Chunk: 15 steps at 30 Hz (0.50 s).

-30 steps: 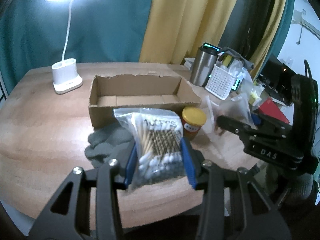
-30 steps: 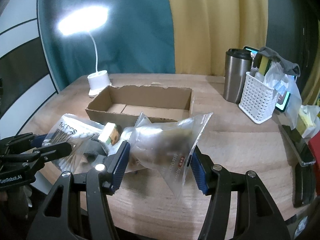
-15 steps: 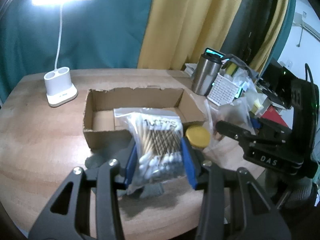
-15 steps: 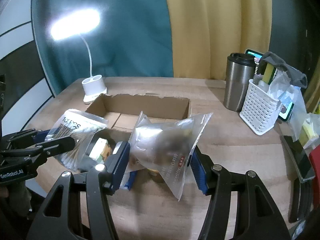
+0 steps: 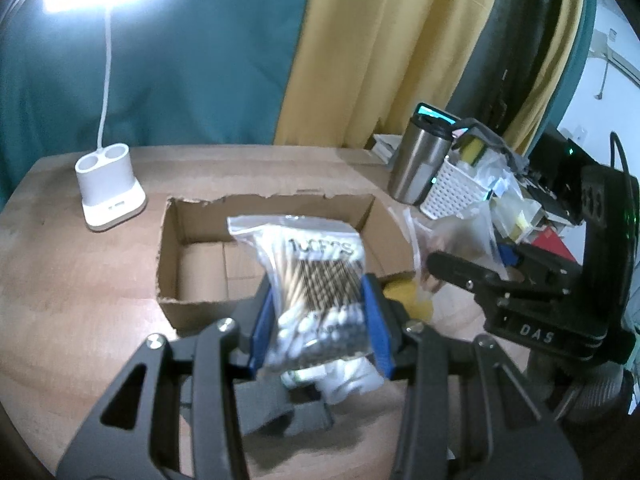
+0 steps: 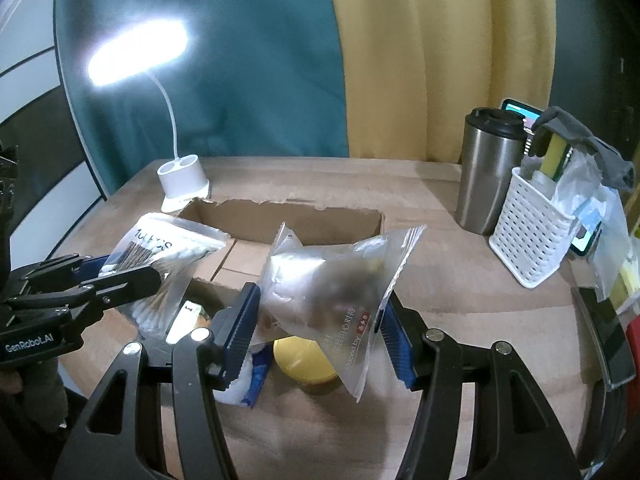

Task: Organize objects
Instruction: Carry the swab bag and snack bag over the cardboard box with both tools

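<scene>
My left gripper [image 5: 318, 320] is shut on a clear bag of cotton swabs [image 5: 316, 276], held just above the near wall of an open cardboard box [image 5: 200, 276]. The same swab bag [image 6: 160, 264] and left gripper [image 6: 120, 276] show at the left of the right wrist view. My right gripper [image 6: 316, 324] is shut on a translucent zip bag [image 6: 332, 288] with dark contents, held up in front of the cardboard box [image 6: 320, 224]. A yellow-lidded jar [image 6: 300, 364] stands on the table under that bag. The right gripper [image 5: 480, 276] reaches in from the right of the left wrist view.
A white desk lamp [image 5: 110, 192] stands left of the box. A steel tumbler [image 6: 488, 172] and a white perforated basket [image 6: 532, 236] full of items stand at the right, with more clutter beyond. A grey cloth [image 5: 280, 412] lies near the table's front edge.
Both grippers have carried their bags forward toward the cardboard box. The swab bag now hangs over the box's near wall, and the grey cloth and jar have dropped lower in view.
</scene>
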Tool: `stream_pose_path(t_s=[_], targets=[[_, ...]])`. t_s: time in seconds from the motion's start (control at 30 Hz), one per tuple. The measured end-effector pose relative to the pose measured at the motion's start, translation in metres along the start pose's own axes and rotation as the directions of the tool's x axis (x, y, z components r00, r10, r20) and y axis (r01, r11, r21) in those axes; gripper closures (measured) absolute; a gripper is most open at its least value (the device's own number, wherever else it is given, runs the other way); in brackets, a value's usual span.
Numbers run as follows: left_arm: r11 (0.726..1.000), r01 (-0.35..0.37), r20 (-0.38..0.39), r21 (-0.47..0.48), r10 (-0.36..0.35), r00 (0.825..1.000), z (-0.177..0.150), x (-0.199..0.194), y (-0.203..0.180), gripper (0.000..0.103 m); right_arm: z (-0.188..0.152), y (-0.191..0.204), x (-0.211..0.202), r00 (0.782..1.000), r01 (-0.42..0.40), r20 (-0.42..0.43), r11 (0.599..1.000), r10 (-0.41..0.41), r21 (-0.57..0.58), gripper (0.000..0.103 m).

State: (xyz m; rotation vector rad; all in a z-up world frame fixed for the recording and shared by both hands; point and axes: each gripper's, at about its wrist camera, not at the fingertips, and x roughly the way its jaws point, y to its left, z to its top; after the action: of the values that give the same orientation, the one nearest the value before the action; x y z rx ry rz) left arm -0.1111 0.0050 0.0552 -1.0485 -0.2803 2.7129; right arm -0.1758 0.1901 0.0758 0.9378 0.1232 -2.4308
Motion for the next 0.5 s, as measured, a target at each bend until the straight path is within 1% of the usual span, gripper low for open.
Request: stream_pose_path(t_s=[0.5], targets=[[1.0, -0.012, -0.003, -0.028, 0.012, 1.0, 0.02, 0.028, 0.004, 0.06, 0.017, -0.007, 0.032, 0.999, -0.041, -0.031, 0.999, 0.042, 0.005, 0.041]])
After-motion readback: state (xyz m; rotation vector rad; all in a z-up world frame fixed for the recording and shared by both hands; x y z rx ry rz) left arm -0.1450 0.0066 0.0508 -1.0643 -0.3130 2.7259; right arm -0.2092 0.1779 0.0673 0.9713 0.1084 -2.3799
